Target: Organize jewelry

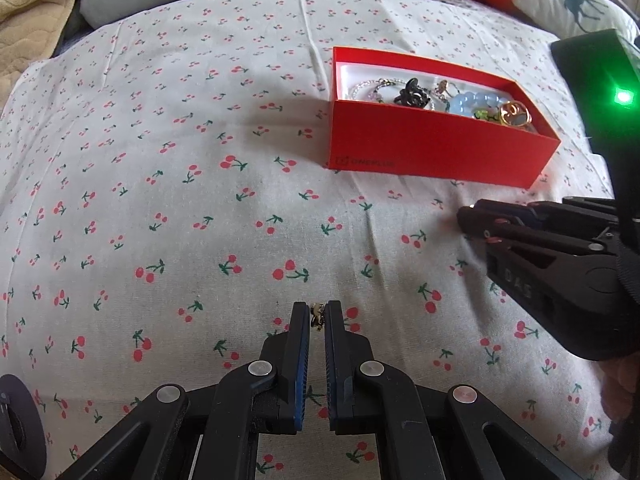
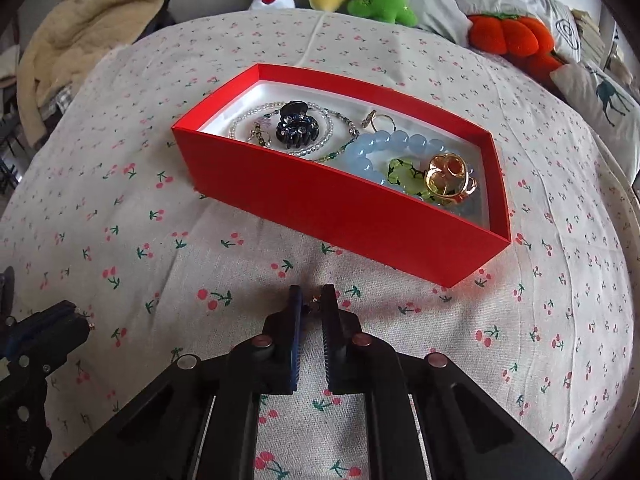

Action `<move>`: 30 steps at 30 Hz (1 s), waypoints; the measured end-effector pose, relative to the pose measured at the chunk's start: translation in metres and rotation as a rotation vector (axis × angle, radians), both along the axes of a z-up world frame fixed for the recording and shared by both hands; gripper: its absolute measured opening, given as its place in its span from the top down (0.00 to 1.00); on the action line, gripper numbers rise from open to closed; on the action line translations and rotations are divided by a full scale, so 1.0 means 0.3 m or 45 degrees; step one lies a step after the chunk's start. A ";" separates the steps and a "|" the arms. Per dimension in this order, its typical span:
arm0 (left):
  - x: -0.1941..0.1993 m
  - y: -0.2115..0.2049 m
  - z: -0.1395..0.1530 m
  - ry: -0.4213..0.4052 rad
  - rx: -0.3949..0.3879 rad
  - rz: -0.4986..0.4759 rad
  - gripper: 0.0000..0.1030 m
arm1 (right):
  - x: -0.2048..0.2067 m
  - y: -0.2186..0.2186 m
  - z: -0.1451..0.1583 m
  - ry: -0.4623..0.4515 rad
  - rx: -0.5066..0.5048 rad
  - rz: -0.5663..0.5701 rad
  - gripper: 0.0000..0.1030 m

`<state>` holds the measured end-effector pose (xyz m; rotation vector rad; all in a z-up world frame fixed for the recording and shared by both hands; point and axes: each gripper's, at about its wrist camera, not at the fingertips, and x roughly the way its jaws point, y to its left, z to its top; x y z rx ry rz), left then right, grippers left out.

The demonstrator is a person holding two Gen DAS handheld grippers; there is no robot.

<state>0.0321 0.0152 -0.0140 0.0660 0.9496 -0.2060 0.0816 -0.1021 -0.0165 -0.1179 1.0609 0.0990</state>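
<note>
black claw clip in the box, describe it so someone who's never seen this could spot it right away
On the cherry-print bedspread sits an open red cardboard box with a white lining. Towards its left end, the small black toothed claw hair clip lies on a loop of clear beads. It is the only black piece; its neighbours are pale blue beads, green and gold.

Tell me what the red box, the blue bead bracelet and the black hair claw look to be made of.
Red box: matte cardboard, judging by its thin flat walls and sharp folded corners, with a white lining.
Blue bead bracelet: glossy, translucent beads, either glass or plastic; the look leaves it open.
Black hair claw: shiny black, probably plastic, with small sparkling stones.
</note>
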 end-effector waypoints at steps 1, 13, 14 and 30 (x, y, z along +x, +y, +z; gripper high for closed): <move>0.001 -0.001 0.000 0.004 -0.008 -0.001 0.98 | -0.005 -0.004 0.007 0.002 0.002 0.007 0.91; 0.024 -0.053 0.080 -0.018 -0.183 -0.050 0.98 | -0.040 -0.128 0.186 0.034 0.176 0.086 0.91; 0.029 -0.059 0.083 -0.018 -0.191 -0.051 0.98 | -0.035 -0.138 0.202 0.041 0.196 0.084 0.91; 0.193 -0.194 0.206 -0.032 -0.126 -0.102 0.98 | 0.091 -0.263 0.345 0.110 0.467 -0.060 0.91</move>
